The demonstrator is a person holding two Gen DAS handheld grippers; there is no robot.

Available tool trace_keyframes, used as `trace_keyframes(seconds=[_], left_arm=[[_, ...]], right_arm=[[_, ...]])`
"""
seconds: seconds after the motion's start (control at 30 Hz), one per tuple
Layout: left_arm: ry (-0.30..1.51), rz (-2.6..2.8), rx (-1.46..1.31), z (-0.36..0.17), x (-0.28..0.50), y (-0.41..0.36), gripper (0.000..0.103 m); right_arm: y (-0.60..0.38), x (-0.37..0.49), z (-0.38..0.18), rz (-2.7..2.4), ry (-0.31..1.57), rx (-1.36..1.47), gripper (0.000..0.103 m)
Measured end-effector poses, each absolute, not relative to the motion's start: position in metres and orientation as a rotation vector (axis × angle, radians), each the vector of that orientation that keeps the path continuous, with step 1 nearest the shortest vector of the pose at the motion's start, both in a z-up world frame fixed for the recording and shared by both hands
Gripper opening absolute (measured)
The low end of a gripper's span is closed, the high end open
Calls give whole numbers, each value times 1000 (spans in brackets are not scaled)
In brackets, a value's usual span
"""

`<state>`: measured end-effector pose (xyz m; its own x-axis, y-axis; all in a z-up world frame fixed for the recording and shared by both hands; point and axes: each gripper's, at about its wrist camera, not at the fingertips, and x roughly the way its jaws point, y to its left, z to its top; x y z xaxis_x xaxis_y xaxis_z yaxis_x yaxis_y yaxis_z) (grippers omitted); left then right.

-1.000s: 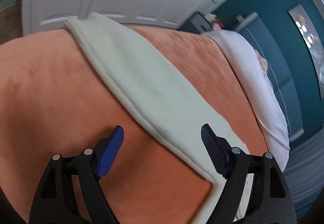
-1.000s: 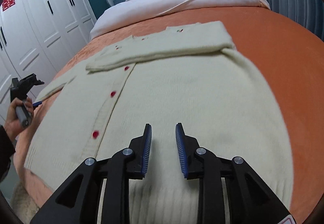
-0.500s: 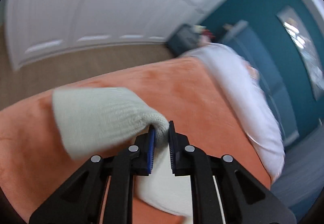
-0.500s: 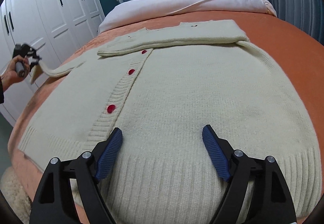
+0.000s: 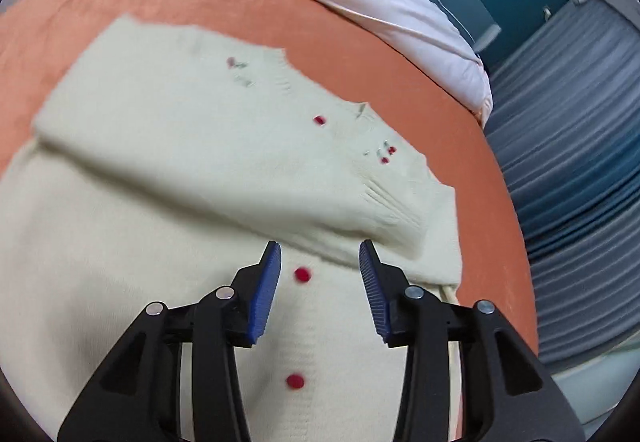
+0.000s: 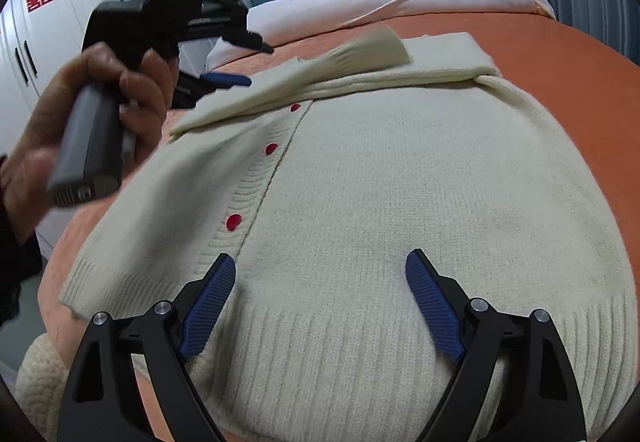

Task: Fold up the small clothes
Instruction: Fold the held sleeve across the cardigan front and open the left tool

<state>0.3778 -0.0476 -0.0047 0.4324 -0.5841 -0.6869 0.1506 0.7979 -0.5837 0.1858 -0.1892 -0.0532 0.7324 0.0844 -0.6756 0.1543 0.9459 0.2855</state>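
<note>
Lying on orange bedspread (image 6: 560, 54): cream cardigan (image 6: 380, 182); teal wall; both grippers' fingers apart, empty.

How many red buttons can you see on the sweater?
3 in the right wrist view, running up the cardigan front: one low, one midway, one at the folded sleeve's edge. More may hide underneath.

You have one cream cardigan (image 6: 380, 194) on one orange bedspread (image 6: 568, 54), with both sleeves folded across its chest. You can count three red buttons (image 6: 234, 221) from the right wrist, and two grippers (image 6: 320, 306), one per hand.
</note>
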Motion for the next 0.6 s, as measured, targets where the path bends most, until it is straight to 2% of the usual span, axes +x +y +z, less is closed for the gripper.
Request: trace_keyframes(seconds=[0.07,0.13,0.3,0.37,0.47,0.57,0.6], left_arm=[[999,-429,-514,-3,380,-22,45],[959,-357,-550,-2,384,8,56],[957,-201,-717,-19,422,67,57],[976,-150,-790,-32,433,82,57],[998,-99,-864,-49,439,91,51],[1001,-93,-933,-62,431,98,42],[997,-91,-952,-63,430,100,37]], right_arm=[[-200,186,-43,-31,752,378,84],[-217,194,-30,-36,729,420,84],[-263,259,-1,-97,693,465,84],[-284,294,0,-116,691,513,83],[-308,343,-3,-189,706,531,76],[-321,384,-20,-205,776,575,65],[-323,396,-31,-200,826,602,58]])
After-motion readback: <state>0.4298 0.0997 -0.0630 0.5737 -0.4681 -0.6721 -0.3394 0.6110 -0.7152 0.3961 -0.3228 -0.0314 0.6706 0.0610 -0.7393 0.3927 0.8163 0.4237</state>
